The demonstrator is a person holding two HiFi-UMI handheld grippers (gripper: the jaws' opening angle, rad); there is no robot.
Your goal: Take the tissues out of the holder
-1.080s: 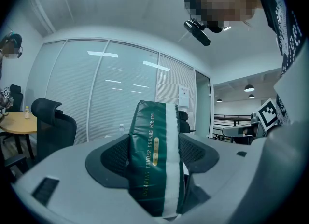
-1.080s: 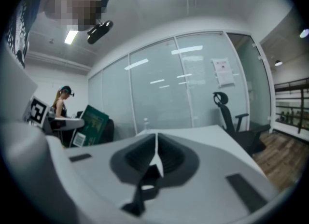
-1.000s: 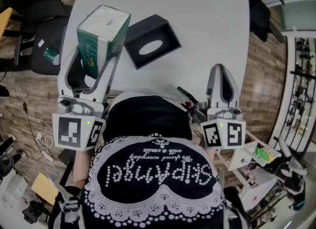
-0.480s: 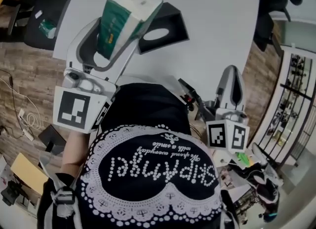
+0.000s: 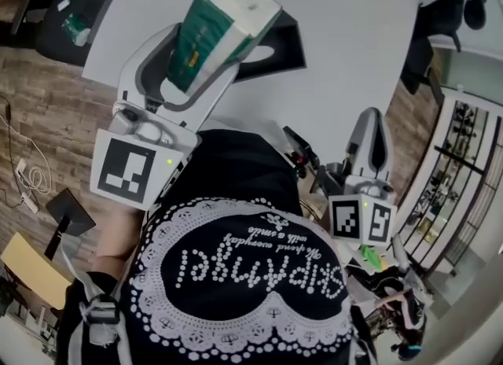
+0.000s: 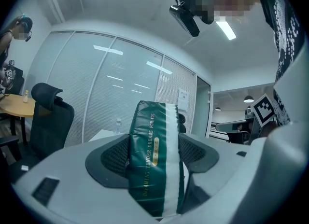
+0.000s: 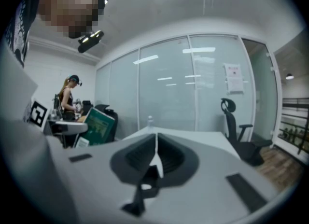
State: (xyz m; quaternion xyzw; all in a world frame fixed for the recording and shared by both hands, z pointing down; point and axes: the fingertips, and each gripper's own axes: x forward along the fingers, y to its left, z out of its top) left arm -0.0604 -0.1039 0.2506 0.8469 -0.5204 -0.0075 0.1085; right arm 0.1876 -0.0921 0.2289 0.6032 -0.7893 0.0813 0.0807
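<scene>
My left gripper (image 5: pixel 201 55) is shut on a green and white tissue pack (image 5: pixel 224 29) and holds it in the air above the white table (image 5: pixel 338 41). In the left gripper view the tissue pack (image 6: pixel 155 162) stands upright, squeezed between both pads. The black holder (image 5: pixel 280 46) lies on the table, largely hidden behind the pack; only its right part shows. My right gripper (image 5: pixel 371 123) hangs near the table's near edge with jaws together and nothing in them, as the right gripper view (image 7: pixel 155 153) confirms. That view also catches the pack (image 7: pixel 99 126) off to the left.
Black office chairs stand beyond the table at the left (image 5: pixel 67 9) and the right (image 5: pixel 436 25). A shelf rack (image 5: pixel 464 175) lines the right side. Glass walls (image 7: pixel 193 88) and another chair (image 7: pixel 236 126) show in the right gripper view. A small bottle (image 7: pixel 150 120) stands far off on the table.
My left gripper has carried the tissue pack higher and rightward in the head view, so it now covers most of the holder. The right gripper has barely moved.
</scene>
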